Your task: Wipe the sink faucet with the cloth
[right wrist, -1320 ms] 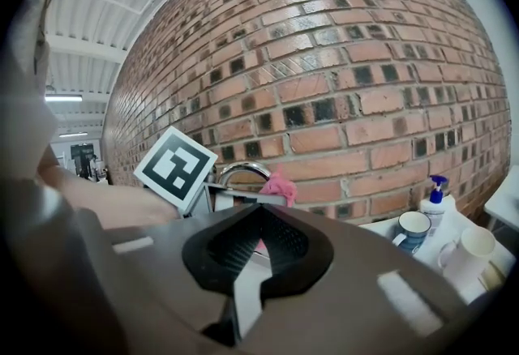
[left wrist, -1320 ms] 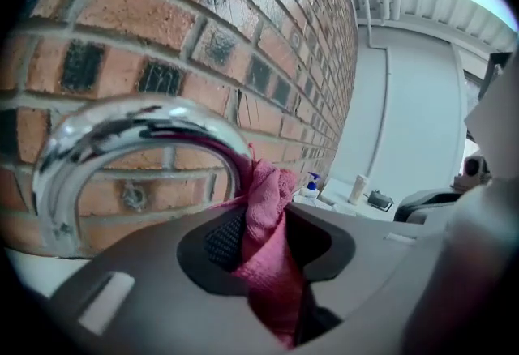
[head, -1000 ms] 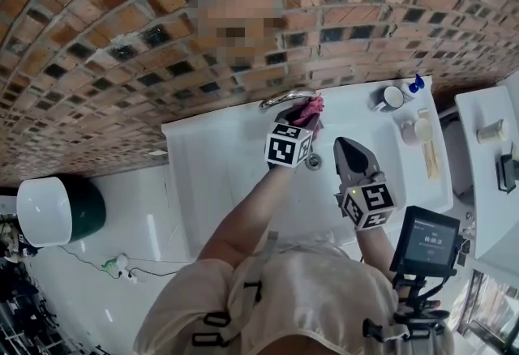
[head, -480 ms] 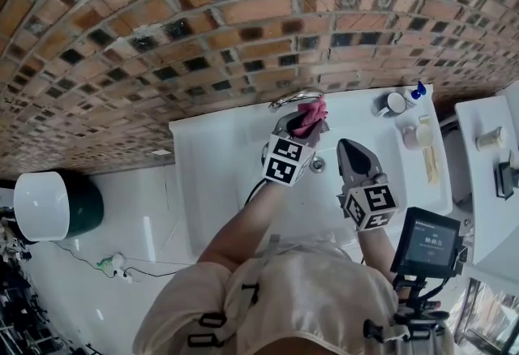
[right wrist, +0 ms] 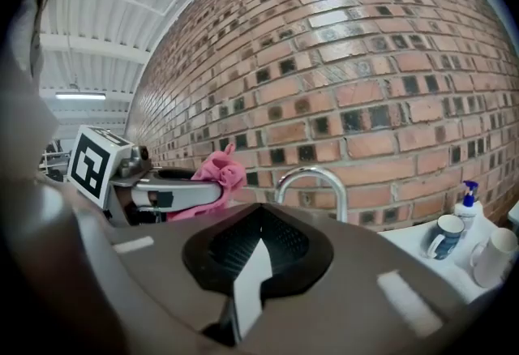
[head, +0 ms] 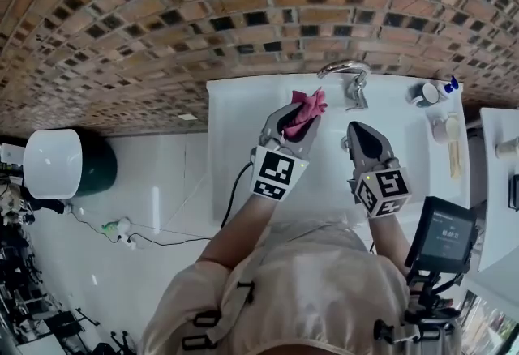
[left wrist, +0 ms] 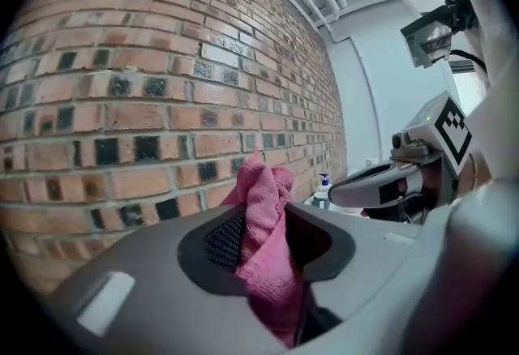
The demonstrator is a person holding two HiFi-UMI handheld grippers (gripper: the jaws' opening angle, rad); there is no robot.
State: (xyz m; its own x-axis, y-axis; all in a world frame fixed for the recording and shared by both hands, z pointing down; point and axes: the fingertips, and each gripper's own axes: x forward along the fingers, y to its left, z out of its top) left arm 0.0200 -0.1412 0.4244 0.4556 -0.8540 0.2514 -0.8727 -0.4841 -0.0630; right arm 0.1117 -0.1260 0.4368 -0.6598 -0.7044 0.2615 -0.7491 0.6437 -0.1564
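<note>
Head view: the left gripper (head: 302, 120) carries the pink cloth (head: 308, 104) at centre frame, left of the faucet (head: 347, 71) and apart from it.

Left gripper view: the jaws pinch the bunched cloth (left wrist: 261, 220). It looks soft and light, so a deep pinch suits it.

Right gripper view: the right gripper (right wrist: 259, 215) has its jaws together and empty.

i'm looking into what is reading as a washroom corner of an industrial-style building. a red brick wall (head: 162, 13) is running behind a white sink (head: 243, 126), with a chrome faucet (head: 345, 70) arching over it. a mug (head: 423, 93) and a blue-topped pump bottle (head: 451, 84) are standing on the sink's ledge. a glossy white floor (head: 162, 183) is carrying a white-topped bin (head: 57, 183) and a loose cable (head: 162, 242). overhead, a ribbed white ceiling (right wrist: 89, 37) is holding a strip light (right wrist: 79, 96).
</note>
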